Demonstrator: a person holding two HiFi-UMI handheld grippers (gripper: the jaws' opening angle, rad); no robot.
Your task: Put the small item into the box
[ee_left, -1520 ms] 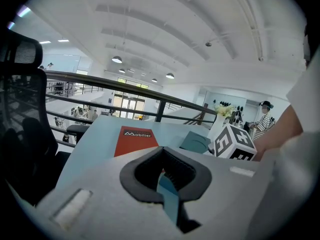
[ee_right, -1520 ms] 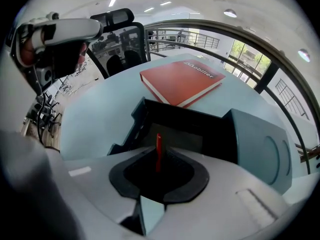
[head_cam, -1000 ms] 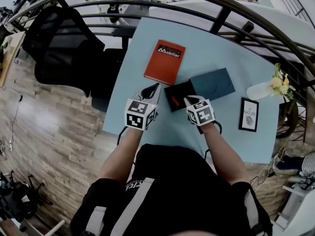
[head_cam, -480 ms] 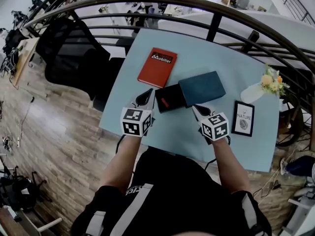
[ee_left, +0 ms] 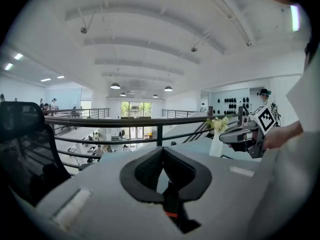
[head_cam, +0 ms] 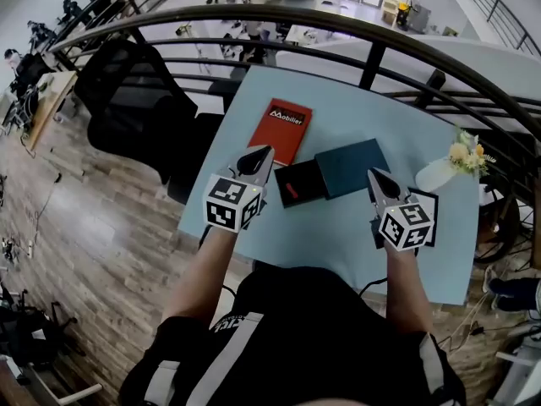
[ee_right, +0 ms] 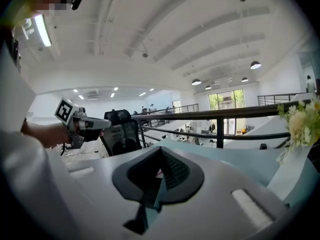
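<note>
Both grippers hang above the pale blue table [head_cam: 338, 235], the left gripper [head_cam: 260, 155] and the right gripper [head_cam: 373, 178] each pinched closed on nothing. Between them sits the open black box [head_cam: 306, 178] with a small red item [head_cam: 292, 192] inside, and the teal lid [head_cam: 352, 166] lies against its right side.

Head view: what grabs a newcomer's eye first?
The red book on the far side of the pale blue table stands out most. Nearer, a black box touches a teal box, flanked by the left gripper and right gripper, both shut and empty.
</note>
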